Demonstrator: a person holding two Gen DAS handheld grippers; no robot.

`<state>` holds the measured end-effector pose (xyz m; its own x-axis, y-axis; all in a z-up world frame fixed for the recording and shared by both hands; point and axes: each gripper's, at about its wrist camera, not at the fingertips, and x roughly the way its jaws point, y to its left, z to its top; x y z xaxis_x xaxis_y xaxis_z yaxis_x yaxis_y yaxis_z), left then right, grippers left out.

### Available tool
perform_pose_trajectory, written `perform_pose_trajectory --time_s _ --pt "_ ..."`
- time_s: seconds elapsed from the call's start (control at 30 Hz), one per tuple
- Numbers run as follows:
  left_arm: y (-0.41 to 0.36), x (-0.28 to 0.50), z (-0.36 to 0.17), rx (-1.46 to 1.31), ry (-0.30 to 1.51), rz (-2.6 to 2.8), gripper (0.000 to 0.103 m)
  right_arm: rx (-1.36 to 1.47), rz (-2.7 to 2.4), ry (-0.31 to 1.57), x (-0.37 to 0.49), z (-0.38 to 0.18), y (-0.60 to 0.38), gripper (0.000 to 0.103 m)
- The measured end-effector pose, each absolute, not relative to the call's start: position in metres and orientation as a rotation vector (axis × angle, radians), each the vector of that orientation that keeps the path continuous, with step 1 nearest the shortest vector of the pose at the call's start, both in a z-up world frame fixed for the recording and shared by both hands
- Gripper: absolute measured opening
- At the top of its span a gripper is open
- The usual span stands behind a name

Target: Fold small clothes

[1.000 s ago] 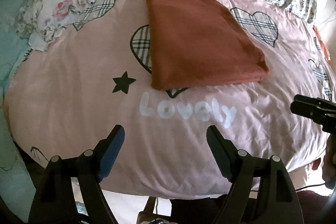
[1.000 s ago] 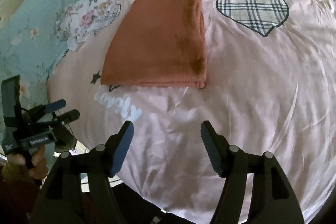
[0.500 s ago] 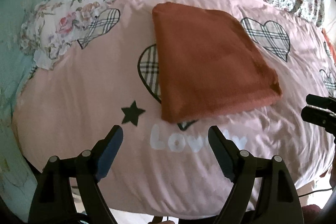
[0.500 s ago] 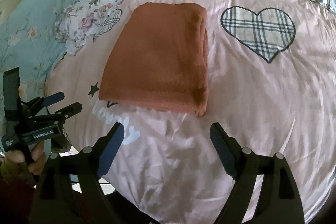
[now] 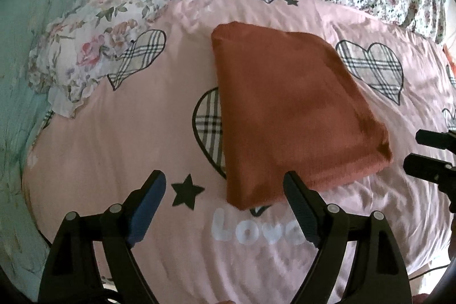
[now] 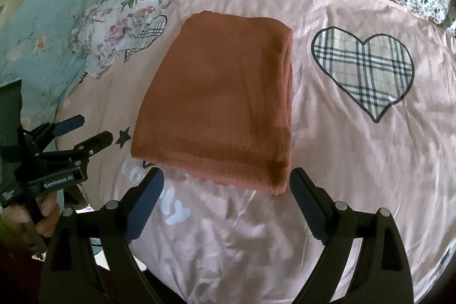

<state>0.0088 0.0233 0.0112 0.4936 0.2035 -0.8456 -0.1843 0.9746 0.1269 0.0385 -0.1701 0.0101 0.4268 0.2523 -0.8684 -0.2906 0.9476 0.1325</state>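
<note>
The orange cloth point(image 6: 222, 101) lies folded flat, so your left gripper point(image 5: 225, 204) gapes wide, your right gripper point(image 6: 228, 195) is opening, both holding nothing.

Readable text, two spots: white puffy lettering printed on the pink bedsheet point(image 5: 119, 150), showing "Love" in the left wrist view with the end cut off behind the left gripper's point(image 5: 225, 204) finger, and only "LY" plus a partial letter or two in the right wrist view, the rest hidden by the folded rust-orange cloth point(image 6: 219, 110). The other is a white label "GenRobot.AI" on the black body of the left gripper, seen at the left edge of the right wrist view. A smaller white label lower on that body is too small to read.
</note>
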Motion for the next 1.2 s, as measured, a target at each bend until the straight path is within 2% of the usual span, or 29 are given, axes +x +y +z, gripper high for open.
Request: perform_pose_trajectory --time_s 1.2 --pt "0.023 0.055 0.011 0.003 1.023 0.223 0.093 0.025 0.335 1.094 0.098 0.008 -0.164 0.09"
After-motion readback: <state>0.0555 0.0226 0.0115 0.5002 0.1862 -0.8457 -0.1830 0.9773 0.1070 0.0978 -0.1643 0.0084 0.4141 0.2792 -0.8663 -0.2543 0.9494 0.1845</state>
